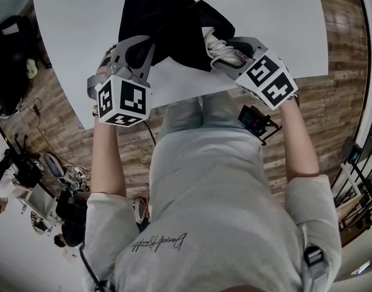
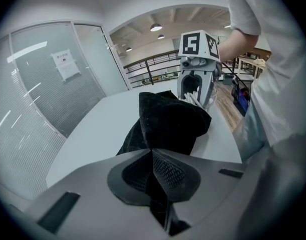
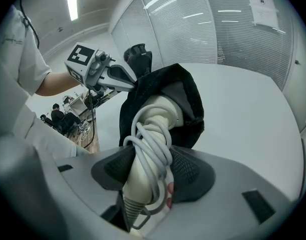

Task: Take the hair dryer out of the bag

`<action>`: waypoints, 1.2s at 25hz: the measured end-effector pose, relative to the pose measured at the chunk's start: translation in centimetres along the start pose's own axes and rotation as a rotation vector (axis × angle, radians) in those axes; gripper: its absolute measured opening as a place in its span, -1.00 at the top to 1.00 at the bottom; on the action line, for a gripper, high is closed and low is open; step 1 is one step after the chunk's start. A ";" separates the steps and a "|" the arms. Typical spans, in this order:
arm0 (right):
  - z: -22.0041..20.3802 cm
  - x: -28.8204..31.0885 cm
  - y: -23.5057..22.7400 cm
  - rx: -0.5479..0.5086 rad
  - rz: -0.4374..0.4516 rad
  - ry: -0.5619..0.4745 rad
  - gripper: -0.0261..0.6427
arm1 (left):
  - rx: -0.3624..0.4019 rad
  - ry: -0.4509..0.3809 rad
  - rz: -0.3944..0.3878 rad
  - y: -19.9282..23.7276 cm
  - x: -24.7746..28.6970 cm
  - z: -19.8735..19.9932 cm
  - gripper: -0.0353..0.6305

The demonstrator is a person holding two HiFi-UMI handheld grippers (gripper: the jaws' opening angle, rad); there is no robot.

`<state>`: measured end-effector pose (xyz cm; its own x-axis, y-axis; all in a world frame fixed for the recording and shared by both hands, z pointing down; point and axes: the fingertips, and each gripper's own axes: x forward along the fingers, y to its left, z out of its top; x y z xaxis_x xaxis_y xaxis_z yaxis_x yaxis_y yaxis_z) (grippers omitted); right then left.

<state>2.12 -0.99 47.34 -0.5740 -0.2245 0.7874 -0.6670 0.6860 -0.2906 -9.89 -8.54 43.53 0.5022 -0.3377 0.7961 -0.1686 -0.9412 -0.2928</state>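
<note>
Head view: the bag (image 1: 164, 23) lies at 12 o'clock on the bench (image 1: 265, 17). Left gripper view: left tongs (image 2: 153, 156) pinch its fabric. Right gripper view: right tongs (image 3: 145, 176) clasp the hair dryer (image 3: 163, 111), half inside; its coiled cord (image 3: 153, 139) may snag the bag's mouth

Hair dryer (image 3: 160, 113): head buried in the black bag (image 2: 165, 124) — only the handle end shows.
Wall notice (image 2: 65, 65): print too small to read.
Table (image 1: 70, 35): far side cut off — head view's top edge.
</note>
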 end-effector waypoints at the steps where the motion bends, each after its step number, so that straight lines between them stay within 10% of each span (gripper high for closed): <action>1: -0.1 -0.1 -0.1 0.007 0.000 -0.002 0.21 | 0.000 0.001 0.000 0.1 0.0 -0.1 0.84; 30: -1.7 1.0 -0.9 -0.011 0.020 -0.001 0.21 | -0.032 0.111 0.076 1.8 3.1 -4.6 0.84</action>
<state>2.92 -0.62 49.32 -0.5879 -0.2117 0.7808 -0.6502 0.6978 -0.3003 -12.56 -11.35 47.93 0.3904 -0.4056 0.8265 -0.2306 -0.9122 -0.3387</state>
